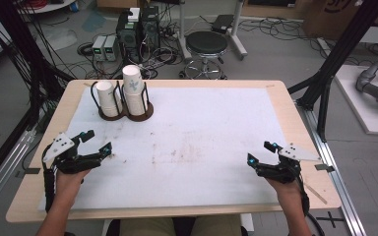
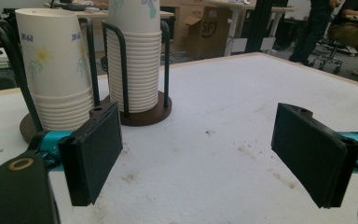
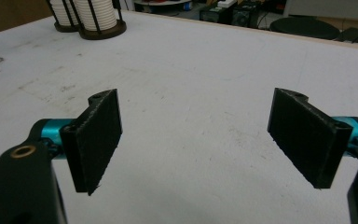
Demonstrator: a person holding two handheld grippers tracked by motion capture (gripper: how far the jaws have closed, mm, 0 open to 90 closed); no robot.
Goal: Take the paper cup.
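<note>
White paper cups sit in two stacks in a wire holder [image 1: 126, 114] near the far left corner of the table [image 1: 295, 128]: a short stack [image 1: 108, 98] and a taller one [image 1: 134, 90] beside it. The left gripper [image 1: 96, 142] hovers near the left edge with its jaws spread wide and nothing between them; the right gripper [image 1: 261, 152] hovers near the right edge, equally wide and empty, well apart from the holder.

This looks like the start: no cup is out, and neither gripper touches a stack. The next move probably falls to the left gripper, which must travel toward the far edge, rise to a stack's top and close on one cup alone.

The left gripper view shows the nested rims [image 2: 135, 70] and the floral print closely. The high view shows how far both grippers stand from the holder.
</note>
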